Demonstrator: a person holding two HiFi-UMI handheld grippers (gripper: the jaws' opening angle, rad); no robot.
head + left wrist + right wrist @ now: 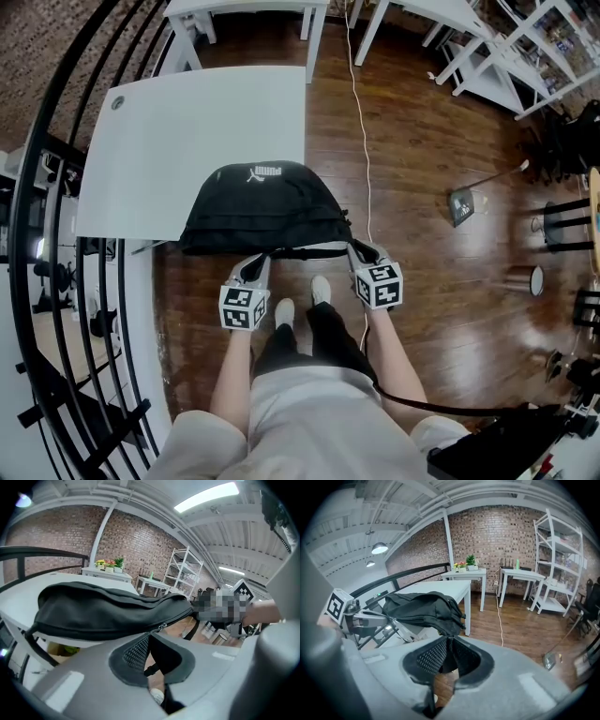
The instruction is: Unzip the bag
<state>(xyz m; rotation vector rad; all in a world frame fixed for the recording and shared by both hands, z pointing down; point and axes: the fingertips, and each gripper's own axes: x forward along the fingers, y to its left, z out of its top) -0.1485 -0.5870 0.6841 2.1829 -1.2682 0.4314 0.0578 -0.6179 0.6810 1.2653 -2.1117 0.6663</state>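
The white surface (187, 141) takes up the far left of the scene. The black bag (262, 206) lies across its near edge, with its front side hanging over toward the person. The right gripper (355, 247) is clamped on the bag's right end, with a fold of black fabric pinched between its jaws. The left gripper (260, 260) is at the near left of the bag, its jaws closed together on what looks like the small metal zip pull (161, 627), right at their tips. How much of the zip is already open I cannot tell. The pull is tiny and probably slick, so a tug angled away from the line of the zip could let it slip out of the jaws or jam the slider. Since the bag overhangs the edge, a hard pull could also drag it off the surface if the right gripper's hold on soft fabric gives way. A thin strap (309, 251) runs along the bag's near side close to both grippers and might snag. Both forearms reach forward from the body, roughly side by side. Each gripper tilts forward and down toward the bag with its marker cube facing up, the left one a little nearer the person than the right.
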